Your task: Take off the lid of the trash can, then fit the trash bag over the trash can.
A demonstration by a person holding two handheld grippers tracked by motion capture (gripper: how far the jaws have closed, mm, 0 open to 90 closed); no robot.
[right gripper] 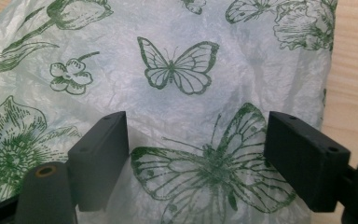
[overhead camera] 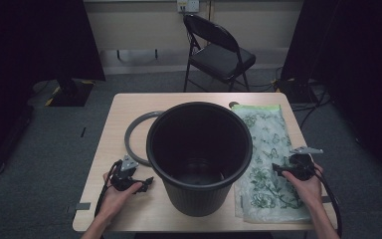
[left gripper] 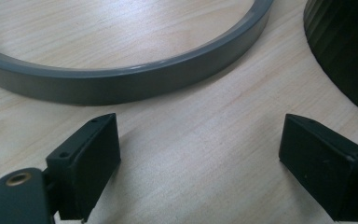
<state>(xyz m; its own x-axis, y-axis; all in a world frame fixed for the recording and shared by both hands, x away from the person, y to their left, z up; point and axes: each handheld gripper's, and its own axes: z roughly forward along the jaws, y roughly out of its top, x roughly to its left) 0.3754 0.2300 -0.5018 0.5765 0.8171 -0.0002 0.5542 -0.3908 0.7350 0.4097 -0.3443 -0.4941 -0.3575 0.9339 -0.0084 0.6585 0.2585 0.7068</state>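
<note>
High view: a black bin (overhead camera: 199, 154) stands mid-bench (overhead camera: 129, 209), a grey ring (overhead camera: 135, 134) left of it, a butterfly-printed bag (overhead camera: 268, 164) right of it.

Left gripper view: the left gripper (left gripper: 198, 163) gapes wide near the ring (left gripper: 121, 84).

Right gripper view: the right gripper (right gripper: 196, 158) gapes wide over the bag (right gripper: 177, 70).

The bin (overhead camera: 199, 154) stands on the table (overhead camera: 129, 104), between the two grippers. The left gripper (overhead camera: 146, 182) sits to the bin's left, the right gripper (overhead camera: 277, 169) to its right. The ring (overhead camera: 135, 133) lies flat on the table ahead of the left gripper, just beyond its spread jaws, its far side passing behind the bin. In the left gripper view the ring (left gripper: 135, 79) curves across ahead and the bin's wall (left gripper: 345, 51) rises ahead to the right. The bag (overhead camera: 266, 159) lies flat under and ahead of the right gripper, beside the bin; in the right gripper view the bag (right gripper: 182, 60) lies beneath both jaws. A chair (overhead camera: 219, 50) stands beyond the table.
</note>
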